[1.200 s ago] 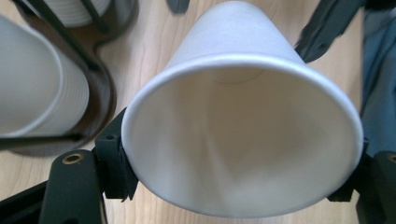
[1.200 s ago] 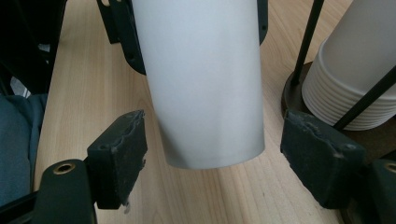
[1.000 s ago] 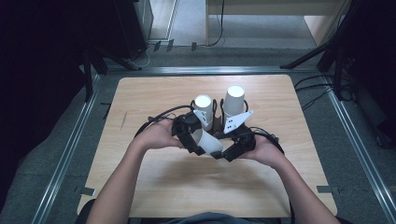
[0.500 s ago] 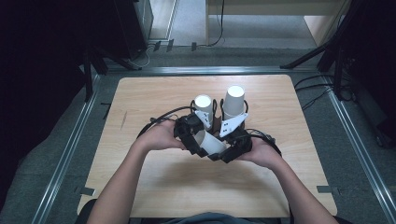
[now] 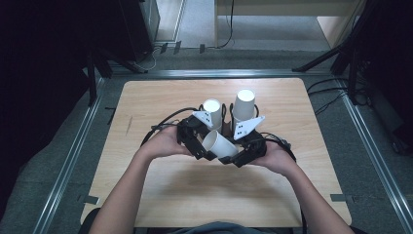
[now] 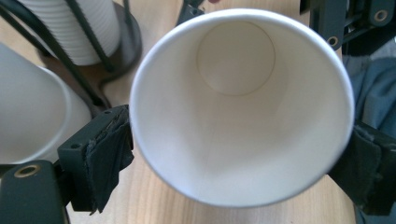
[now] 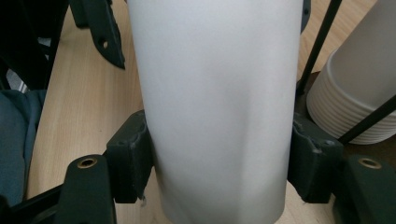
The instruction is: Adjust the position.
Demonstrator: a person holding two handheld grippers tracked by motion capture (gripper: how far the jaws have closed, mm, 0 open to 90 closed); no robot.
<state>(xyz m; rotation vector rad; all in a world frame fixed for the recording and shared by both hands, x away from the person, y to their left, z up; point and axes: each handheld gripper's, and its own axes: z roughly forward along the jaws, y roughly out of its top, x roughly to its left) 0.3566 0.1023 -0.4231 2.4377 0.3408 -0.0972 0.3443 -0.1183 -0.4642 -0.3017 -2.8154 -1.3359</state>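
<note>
Cup (image 5: 220, 144) mid-handoff above the tabletop (image 5: 160, 190): right claw (image 7: 219, 168) clenched on its body after just closing, left claw (image 6: 238, 154) just opening, released around the rim; placing it remains, probably on a stack (image 5: 213, 114).

A lab or test cell is suggested. A bare wooden table (image 5: 160, 102) is ringed by metal floor rails (image 5: 68, 161); beyond the grippers, black stand legs (image 5: 336, 53) and loose cables (image 5: 336, 92) are seen on grey carpet, with dark equipment cabinets (image 5: 136, 29) set farther back left. No household furnishings are present.
</note>
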